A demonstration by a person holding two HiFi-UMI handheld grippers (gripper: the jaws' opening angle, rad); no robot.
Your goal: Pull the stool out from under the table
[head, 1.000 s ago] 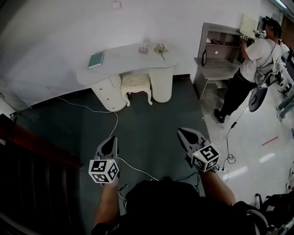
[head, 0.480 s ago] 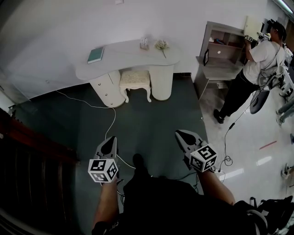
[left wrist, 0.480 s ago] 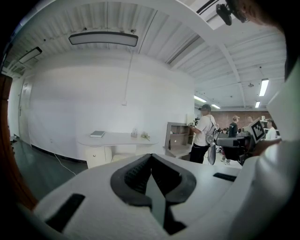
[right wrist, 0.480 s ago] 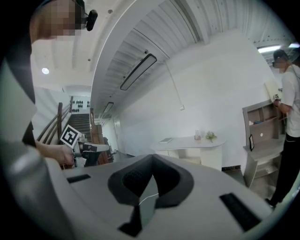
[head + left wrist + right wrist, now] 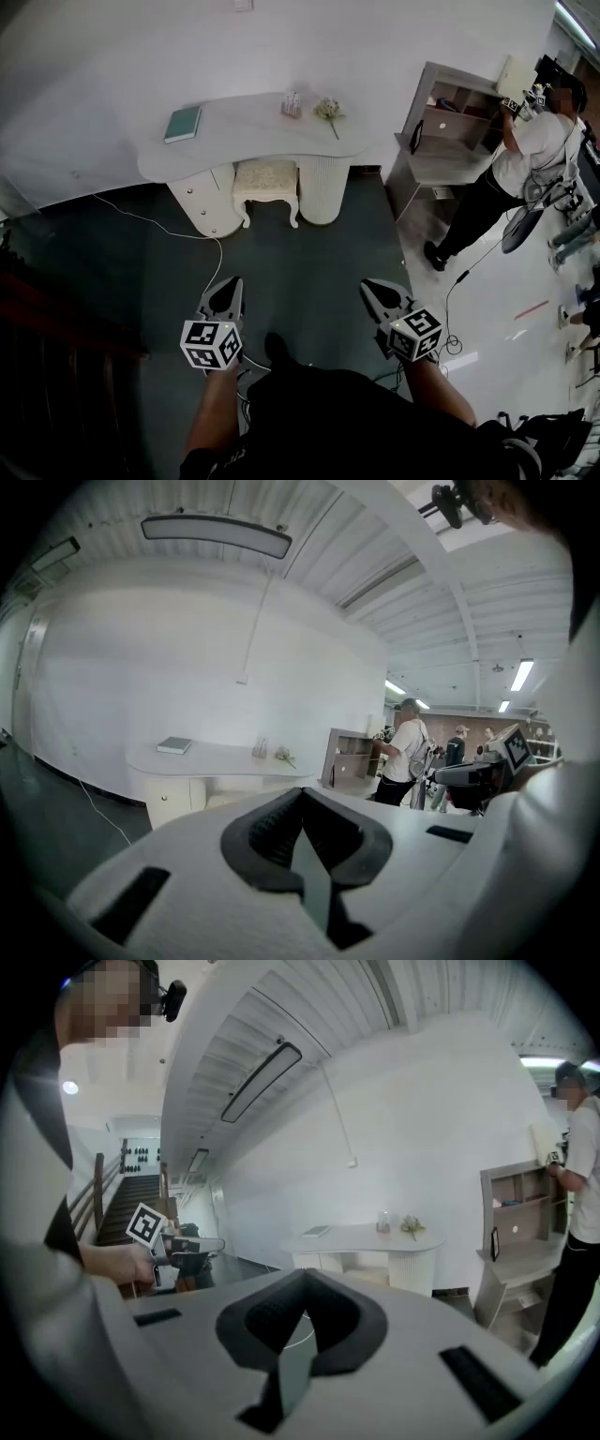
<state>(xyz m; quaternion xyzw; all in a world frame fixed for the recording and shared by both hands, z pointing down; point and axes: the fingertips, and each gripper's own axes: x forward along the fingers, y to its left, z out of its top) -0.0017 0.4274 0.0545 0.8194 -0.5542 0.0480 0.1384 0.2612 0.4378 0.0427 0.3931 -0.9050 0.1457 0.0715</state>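
Stool (image 5: 266, 180): tucked in the knee gap of the white table (image 5: 246, 133), between its two pedestals, rear of the seat under the table's front edge. Seat's long axis runs parallel to that edge; front side and two curved front legs face the person, standing on the dark floor. Table top: green book (image 5: 183, 123) near left end, small glass item (image 5: 292, 101) and flower sprig (image 5: 328, 109) toward right end, at the back edge. Left gripper (image 5: 226, 291): forearm stretched fwd from the bottom of the head view, tips aimed at the table, a little below level; jaws together, pads meeting at the tips, nothing between. Right gripper (image 5: 379, 292): same pose, alongside the left with a gap between, angled slightly inward; jaws also together and empty. Both are well apart from the stool, open floor between. Marker cubes (image 5: 211, 344) on each gripper carry black-and-white square code patterns. White cable (image 5: 204, 236) runs across the floor from the table's left pedestal toward the person. A second person (image 5: 525, 155) stands at a shelf unit (image 5: 448, 141) right of the table.
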